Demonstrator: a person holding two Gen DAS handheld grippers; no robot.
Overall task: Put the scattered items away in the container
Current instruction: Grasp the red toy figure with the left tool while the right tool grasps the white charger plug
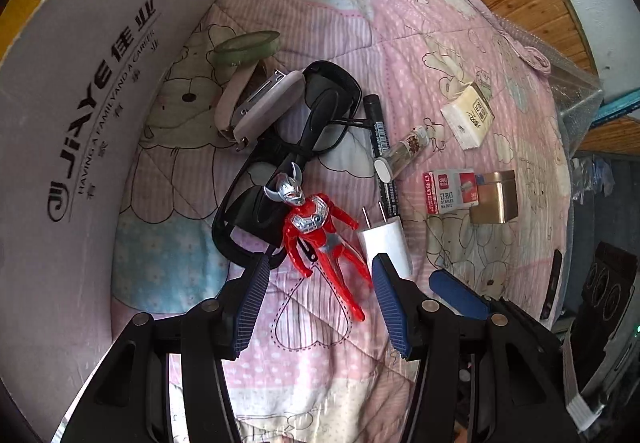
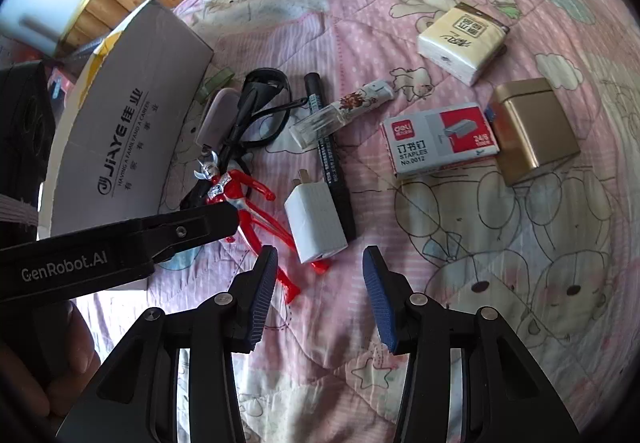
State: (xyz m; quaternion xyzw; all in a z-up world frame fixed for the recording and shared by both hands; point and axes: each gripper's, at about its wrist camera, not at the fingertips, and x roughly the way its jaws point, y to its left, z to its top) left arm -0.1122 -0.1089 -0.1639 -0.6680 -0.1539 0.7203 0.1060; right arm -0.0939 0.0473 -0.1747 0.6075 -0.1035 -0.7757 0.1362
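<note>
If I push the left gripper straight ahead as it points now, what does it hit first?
Most likely the red toy figure: its legs lie between the open fingers of the left gripper. The white charger sits just beside the right finger, though depth is hard to judge.

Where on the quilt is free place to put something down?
Bare quilt lies below the staples box and gold tin, right of the right gripper. Crowded: figure, charger, marker and glasses beside the cardboard box.

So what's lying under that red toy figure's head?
The red toy figure lies head-first over black sunglasses, covering part of the lower lens. The frame's bottom corner is hidden behind the left tool.
</note>
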